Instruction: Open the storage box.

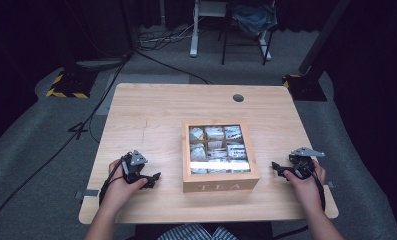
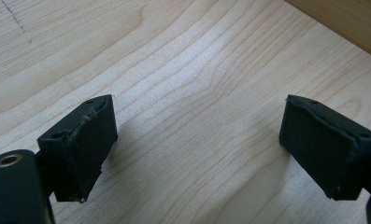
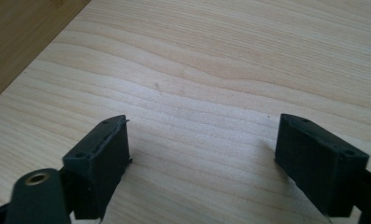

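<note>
Pale wood grain covers the whole surface (image 1: 151, 115), a broad rectangle whose far edge carries a small round cable hole (image 1: 238, 98) and whose near edge meets the person's forearms. Wide bare stretches lie along the far half and down both sides. A wooden tea box (image 1: 220, 184) sits a little right of centre and toward the near edge, lid down, its glass pane showing compartments of tea packets (image 1: 218, 149) and its front wall lettered TEA; it stands square to the surface edges. The left gripper (image 1: 151, 180) rests on the surface near the box's left front corner, apart from it, with open wood between. In the left gripper view its jaws stand spread wide with nothing between them, and a strip of the box's wall crosses the upper right corner. The right gripper (image 1: 278, 169) lies to the right of the box, near its side but apart, close to the surface's right edge. In the right gripper view its jaws are likewise released and empty, the box's darker wood at the upper left.
</note>
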